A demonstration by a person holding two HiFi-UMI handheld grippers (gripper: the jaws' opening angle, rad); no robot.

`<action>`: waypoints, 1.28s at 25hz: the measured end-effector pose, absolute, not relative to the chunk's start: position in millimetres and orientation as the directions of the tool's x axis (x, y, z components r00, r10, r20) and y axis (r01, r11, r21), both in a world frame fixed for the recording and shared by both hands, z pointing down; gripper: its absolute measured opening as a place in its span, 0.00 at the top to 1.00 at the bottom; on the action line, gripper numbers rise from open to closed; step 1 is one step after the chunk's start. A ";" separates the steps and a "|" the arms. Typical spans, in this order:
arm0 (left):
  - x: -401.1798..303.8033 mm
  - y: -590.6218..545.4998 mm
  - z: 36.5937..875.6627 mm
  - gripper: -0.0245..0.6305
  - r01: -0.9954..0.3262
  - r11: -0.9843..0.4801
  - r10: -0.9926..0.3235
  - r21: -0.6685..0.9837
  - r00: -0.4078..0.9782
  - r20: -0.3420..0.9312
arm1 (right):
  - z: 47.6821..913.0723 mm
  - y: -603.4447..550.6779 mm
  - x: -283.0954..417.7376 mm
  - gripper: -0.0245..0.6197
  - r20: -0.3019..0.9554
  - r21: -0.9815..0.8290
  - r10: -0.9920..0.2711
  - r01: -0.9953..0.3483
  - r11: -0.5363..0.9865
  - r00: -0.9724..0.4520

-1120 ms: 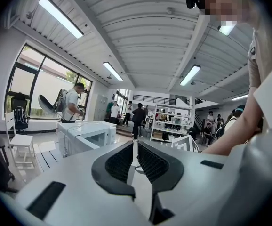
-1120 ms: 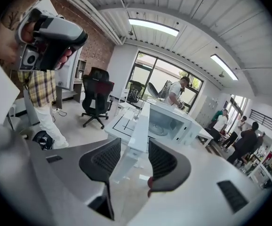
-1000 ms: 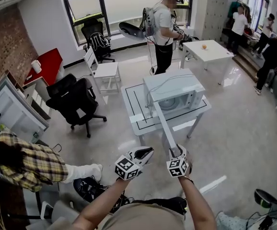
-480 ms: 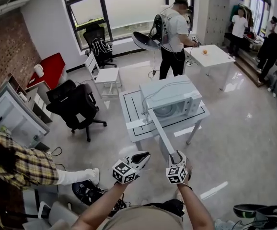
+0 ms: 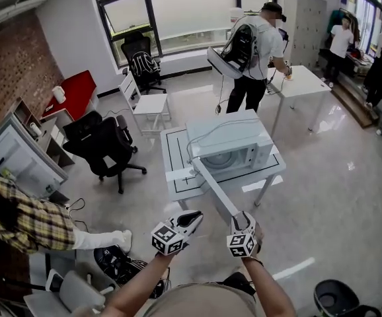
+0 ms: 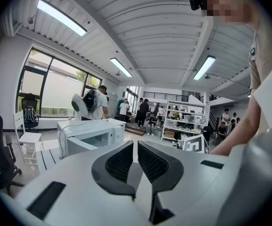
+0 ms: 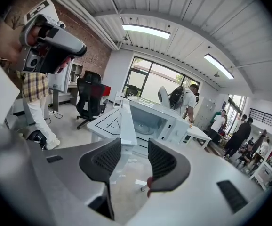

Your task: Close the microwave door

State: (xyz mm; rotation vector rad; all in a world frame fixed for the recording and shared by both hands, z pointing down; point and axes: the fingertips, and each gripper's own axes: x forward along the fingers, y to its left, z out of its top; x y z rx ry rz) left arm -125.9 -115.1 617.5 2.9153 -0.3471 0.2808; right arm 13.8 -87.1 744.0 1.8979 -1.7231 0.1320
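Microwave door (image 5: 217, 189) stands wide open, swung out from the microwave (image 5: 227, 140) on the white tabletop (image 5: 175, 177), with its free edge reaching your right gripper (image 5: 243, 222). That gripper's jaws are apart with the door edge between them, unclamped. Push off-line and the edge could slip out; shove hard and the microwave may slide. Your left gripper (image 5: 195, 218) is nearly closed and empty. A black office chair (image 5: 108, 147) and a person with a backpack (image 5: 257, 45) are clear of the door's swing.
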 end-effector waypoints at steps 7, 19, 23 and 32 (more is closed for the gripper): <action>-82.5 -120.7 605.6 0.93 -0.330 -0.930 -0.292 0.164 0.931 0.218 | 737.5 -96.4 69.9 0.68 0.444 0.323 -0.888 -0.946 0.035 0.118; -32.7 -121.4 606.0 0.93 -0.467 -0.870 -0.428 0.160 0.875 0.227 | 737.7 -128.2 148.7 0.68 0.434 0.276 -0.899 -0.958 0.081 0.049; -22.6 -127.0 610.4 0.93 -0.506 -0.846 -0.468 0.171 0.856 0.220 | 738.8 -142.8 169.8 0.69 0.432 0.261 -0.902 -0.960 0.096 0.027; 6.9 -154.0 615.4 0.93 -0.488 -0.853 -0.453 0.182 0.868 0.202 | 743.9 -177.1 212.6 0.71 0.435 0.236 -0.898 -0.970 0.049 0.060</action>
